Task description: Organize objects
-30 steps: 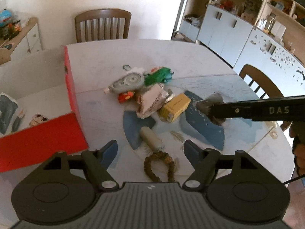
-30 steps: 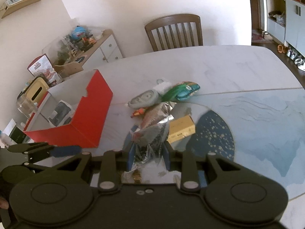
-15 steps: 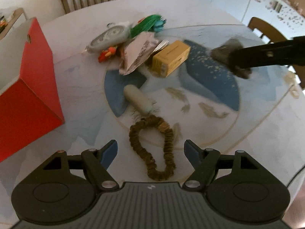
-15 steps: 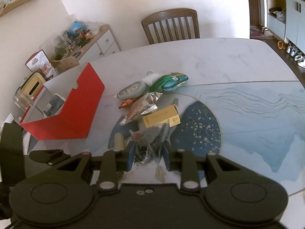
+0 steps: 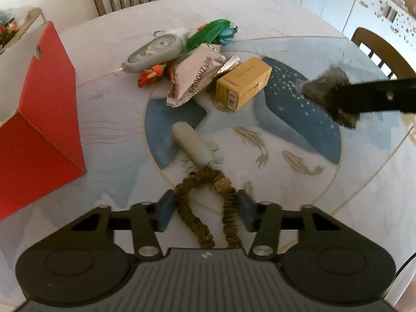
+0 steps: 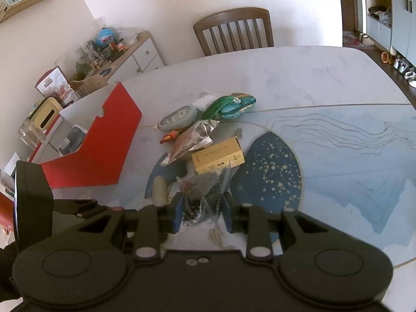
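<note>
Left wrist view: left tongs (image 5: 204,209) closing around the brown scrunchie (image 5: 208,208) near the red box (image 5: 39,119). Right tongs (image 6: 201,210) clamp a crinkly bag (image 6: 202,195). Next up is probably lifting both boxward.

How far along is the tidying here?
Early. The red box holds a couple of items already. In hand: the right hand-held gripper is shut on a clear bag; the left hand-held gripper is closing around a brown scrunchie. Left on the table: yellow carton, foil packet, grey case, green toy, pale tube.
</note>
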